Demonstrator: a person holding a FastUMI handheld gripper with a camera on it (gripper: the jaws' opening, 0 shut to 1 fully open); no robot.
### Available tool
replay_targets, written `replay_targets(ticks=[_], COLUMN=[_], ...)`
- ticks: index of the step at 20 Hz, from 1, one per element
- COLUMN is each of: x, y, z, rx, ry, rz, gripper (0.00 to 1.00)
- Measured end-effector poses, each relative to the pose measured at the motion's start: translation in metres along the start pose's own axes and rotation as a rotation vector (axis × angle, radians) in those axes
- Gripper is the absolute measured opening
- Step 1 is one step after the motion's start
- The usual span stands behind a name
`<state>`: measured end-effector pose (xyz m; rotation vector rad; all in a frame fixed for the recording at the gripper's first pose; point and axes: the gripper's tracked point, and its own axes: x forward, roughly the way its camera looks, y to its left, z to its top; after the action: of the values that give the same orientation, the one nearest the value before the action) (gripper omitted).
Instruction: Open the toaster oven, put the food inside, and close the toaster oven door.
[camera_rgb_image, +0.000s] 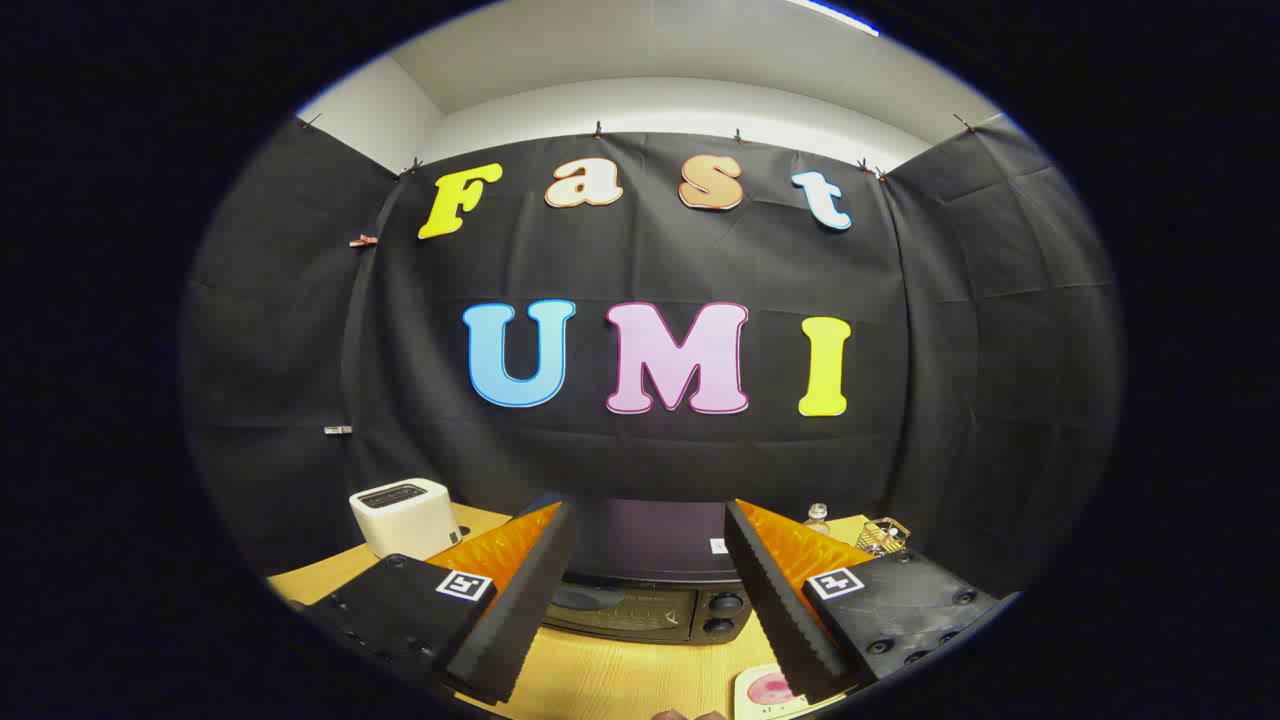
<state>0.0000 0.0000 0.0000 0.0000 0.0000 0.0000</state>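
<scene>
hand-held gripper (650, 515), square markers, screws

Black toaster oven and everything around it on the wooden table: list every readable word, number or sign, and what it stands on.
Nothing here reads clearly.
Black toaster oven: small white sticker on its top, too small to read; marks beside its knobs, blurred.
White pop-up toaster: no text legible.
Gripper, open, the oven just ahead between its fingers: square black-and-white marker by each finger, a pattern, not words.
</scene>
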Motion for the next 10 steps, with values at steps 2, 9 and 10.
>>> replay_targets(ticks=[2, 9, 10], x=[-0.0019, -0.0065, -0.007], y=[-0.0002, 0.0, 0.0001], z=[-0.0001, -0.0009, -0.0021], rx=[-0.003, -0.001, -0.002], ry=[0.004, 0.01, 0.012], rz=[0.0, -0.005, -0.005], gripper=[0.98, 0.98, 0.98])
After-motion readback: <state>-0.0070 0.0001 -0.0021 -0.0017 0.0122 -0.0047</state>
